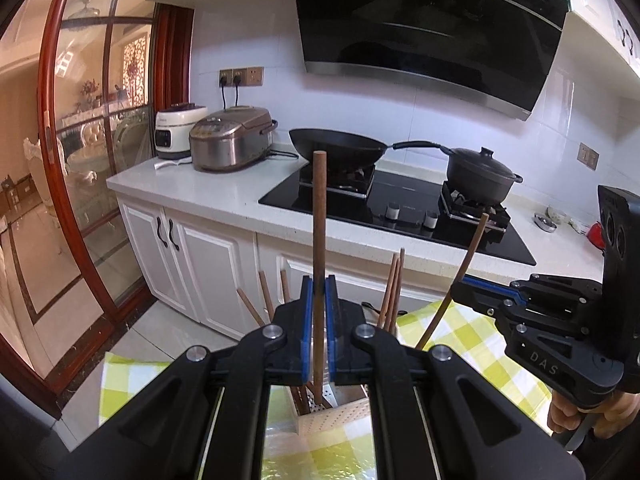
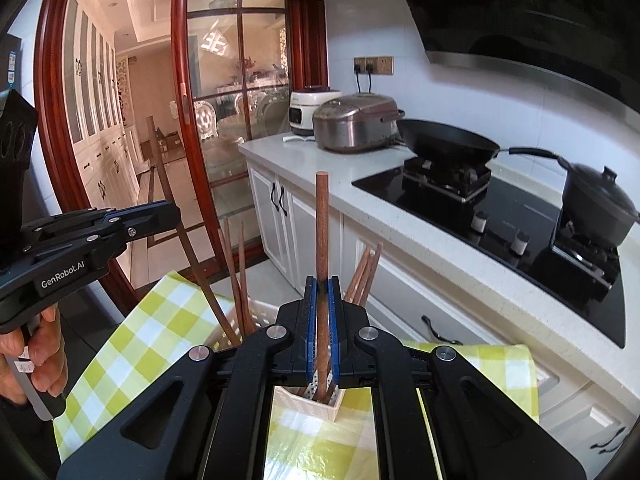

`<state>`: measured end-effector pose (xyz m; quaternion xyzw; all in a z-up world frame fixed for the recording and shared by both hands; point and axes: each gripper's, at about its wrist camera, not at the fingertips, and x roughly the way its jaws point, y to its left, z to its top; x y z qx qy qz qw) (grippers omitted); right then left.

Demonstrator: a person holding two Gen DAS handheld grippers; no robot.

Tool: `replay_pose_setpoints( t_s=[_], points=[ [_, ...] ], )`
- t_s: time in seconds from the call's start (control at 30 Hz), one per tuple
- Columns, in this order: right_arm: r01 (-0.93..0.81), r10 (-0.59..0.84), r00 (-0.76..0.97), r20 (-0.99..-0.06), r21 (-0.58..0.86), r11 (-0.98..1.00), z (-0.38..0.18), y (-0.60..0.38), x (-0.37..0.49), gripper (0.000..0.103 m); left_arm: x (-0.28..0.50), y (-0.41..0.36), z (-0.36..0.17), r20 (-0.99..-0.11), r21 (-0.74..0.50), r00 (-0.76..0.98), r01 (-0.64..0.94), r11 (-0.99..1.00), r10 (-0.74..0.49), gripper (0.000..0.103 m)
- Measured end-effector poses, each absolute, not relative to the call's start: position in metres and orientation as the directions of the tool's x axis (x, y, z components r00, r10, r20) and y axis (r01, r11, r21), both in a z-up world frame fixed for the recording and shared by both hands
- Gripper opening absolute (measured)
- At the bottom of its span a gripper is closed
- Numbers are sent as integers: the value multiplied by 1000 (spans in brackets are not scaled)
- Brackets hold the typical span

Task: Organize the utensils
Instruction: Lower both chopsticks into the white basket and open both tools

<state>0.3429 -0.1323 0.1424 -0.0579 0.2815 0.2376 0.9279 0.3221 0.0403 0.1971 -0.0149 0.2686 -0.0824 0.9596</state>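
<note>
My left gripper (image 1: 319, 284) is shut on a brown wooden chopstick (image 1: 319, 216) that stands upright, its lower end inside a white perforated utensil holder (image 1: 340, 414). My right gripper (image 2: 322, 286) is shut on another brown chopstick (image 2: 322, 224), upright, its lower end in the same holder (image 2: 320, 402). Several more chopsticks (image 1: 392, 292) lean in the holder. In the left wrist view the right gripper (image 1: 464, 284) shows at the right with its chopstick (image 1: 460, 276) slanting. In the right wrist view the left gripper (image 2: 172, 210) shows at the left.
The holder stands on a table with a yellow-green checked cloth (image 2: 132, 340). Behind is a white counter (image 1: 200, 188) with two rice cookers (image 1: 232, 140), a black hob with a wok (image 1: 340, 146) and a lidded pot (image 1: 480, 174). A red-framed glass door (image 1: 56, 160) is at the left.
</note>
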Motion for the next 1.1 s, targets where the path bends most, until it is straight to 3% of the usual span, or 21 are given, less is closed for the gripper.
replay_pose_setpoints(
  t_s=[0.43,0.47,0.5,0.53,0.73,0.9,1.1],
  points=[
    [-461,390,668,-634,59,886,99,-130,363,6,346,35,142,-632,-67,760,138,988,-149,6],
    [-455,387,670,-633,62,888,97,-130,365,6,349,35,139,-639,-67,756,130,989,-143,13],
    [-452,385,672,-632,61,890,96,-130,366,7,350,36,138,-641,-69,755,124,990,-139,27],
    [-450,383,675,-631,59,891,96,-130,368,8,351,38,137,-639,-75,757,121,990,-141,31],
    [-429,388,691,-610,86,899,99,-144,365,24,343,45,140,-624,-77,770,109,991,-133,33],
    [-413,381,711,-591,87,906,93,-164,347,47,318,52,138,-602,-107,784,110,988,-152,33],
    [-370,375,688,-622,144,918,37,-196,304,56,268,53,102,-612,-148,763,148,978,-208,34]
  ],
)
